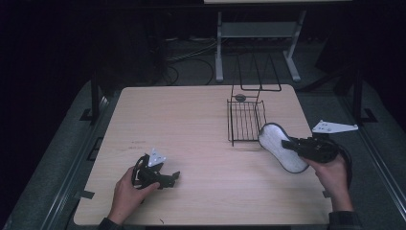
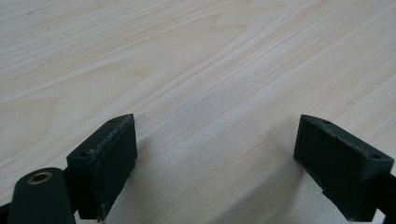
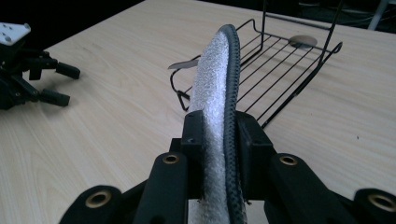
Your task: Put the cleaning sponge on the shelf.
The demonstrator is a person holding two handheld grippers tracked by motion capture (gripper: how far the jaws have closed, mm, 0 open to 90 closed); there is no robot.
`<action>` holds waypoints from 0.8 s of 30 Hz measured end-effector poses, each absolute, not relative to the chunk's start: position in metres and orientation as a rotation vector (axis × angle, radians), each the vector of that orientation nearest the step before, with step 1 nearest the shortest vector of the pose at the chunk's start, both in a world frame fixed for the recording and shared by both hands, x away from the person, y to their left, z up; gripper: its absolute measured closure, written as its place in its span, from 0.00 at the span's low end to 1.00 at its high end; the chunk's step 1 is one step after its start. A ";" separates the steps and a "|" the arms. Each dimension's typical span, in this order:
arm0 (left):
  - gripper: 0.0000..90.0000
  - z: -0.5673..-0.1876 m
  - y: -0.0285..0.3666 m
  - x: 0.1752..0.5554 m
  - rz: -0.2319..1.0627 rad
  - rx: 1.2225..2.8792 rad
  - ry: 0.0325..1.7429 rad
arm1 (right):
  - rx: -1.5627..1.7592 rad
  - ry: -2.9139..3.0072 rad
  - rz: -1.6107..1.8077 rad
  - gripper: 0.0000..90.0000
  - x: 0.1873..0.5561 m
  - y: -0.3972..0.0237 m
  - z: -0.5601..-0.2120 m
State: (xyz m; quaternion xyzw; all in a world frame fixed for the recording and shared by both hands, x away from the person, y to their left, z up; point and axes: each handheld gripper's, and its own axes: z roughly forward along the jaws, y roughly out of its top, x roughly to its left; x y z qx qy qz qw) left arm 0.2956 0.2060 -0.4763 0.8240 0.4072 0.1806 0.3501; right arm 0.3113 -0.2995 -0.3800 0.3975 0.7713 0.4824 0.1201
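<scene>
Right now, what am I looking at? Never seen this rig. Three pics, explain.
No robot: a person holds a two-jaw gripper in each hand at a wooden table. The high view looks down from above; the other two pictures come from cameras riding on each gripper. The left gripper is open above bare wood, holding nothing. The right gripper is shut on a flat insole, white fuzzy face, dark rim, held on edge. Just beyond it, a black wire rack stands on the table.

High view overlooks the table [image 1: 201, 129]; gripper views skim it closely.
</scene>
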 end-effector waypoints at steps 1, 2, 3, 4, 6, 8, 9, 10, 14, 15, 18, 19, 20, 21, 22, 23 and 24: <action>0.14 -0.476 0.206 0.296 0.468 2.131 1.057 | 1.158 2.248 1.420 0.84 0.313 -0.300 -0.379; 0.14 -0.476 0.206 0.296 0.468 2.130 1.057 | 1.164 2.241 1.425 0.84 0.314 -0.300 -0.378; 0.14 -0.476 0.206 0.296 0.468 2.130 1.057 | 1.164 2.242 1.424 0.84 0.316 -0.299 -0.377; 0.14 -0.476 0.206 0.296 0.468 2.130 1.057 | 1.162 2.240 1.425 0.84 0.317 -0.299 -0.377; 0.14 -0.476 0.206 0.296 0.468 2.130 1.057 | 1.162 2.235 1.432 0.84 0.320 -0.299 -0.376; 0.14 -0.476 0.206 0.296 0.468 2.130 1.057 | 1.163 2.229 1.435 0.84 0.323 -0.297 -0.375; 0.14 -0.476 0.206 0.296 0.468 2.130 1.057 | 1.163 2.228 1.435 0.84 0.325 -0.297 -0.375; 0.14 -0.476 0.206 0.296 0.468 2.130 1.057 | 1.165 2.224 1.436 0.84 0.326 -0.296 -0.375; 0.14 -0.476 0.206 0.296 0.468 2.130 1.057 | 1.158 2.234 1.425 0.84 0.334 -0.293 -0.374; 0.14 -0.476 0.206 0.296 0.469 2.131 1.056 | 1.159 2.236 1.424 0.84 0.335 -0.292 -0.374; 0.14 -0.476 0.206 0.296 0.469 2.131 1.056 | 1.158 2.234 1.417 0.84 0.341 -0.290 -0.374; 0.14 -0.476 0.206 0.296 0.469 2.131 1.056 | 1.160 2.233 1.419 0.84 0.343 -0.289 -0.374; 0.14 -0.476 0.206 0.296 0.469 2.134 1.054 | 1.163 2.231 1.419 0.84 0.344 -0.289 -0.374; 0.14 -0.476 0.206 0.296 0.469 2.134 1.054 | 1.159 2.230 1.415 0.84 0.346 -0.288 -0.374; 0.14 -0.476 0.206 0.296 0.469 2.134 1.054 | 1.165 2.227 1.415 0.84 0.348 -0.288 -0.373; 0.14 -0.476 0.206 0.296 0.469 2.135 1.053 | 1.164 2.222 1.419 0.84 0.351 -0.287 -0.373; 0.14 -0.476 0.206 0.296 0.469 2.135 1.054 | 1.161 2.226 1.419 0.84 0.353 -0.287 -0.373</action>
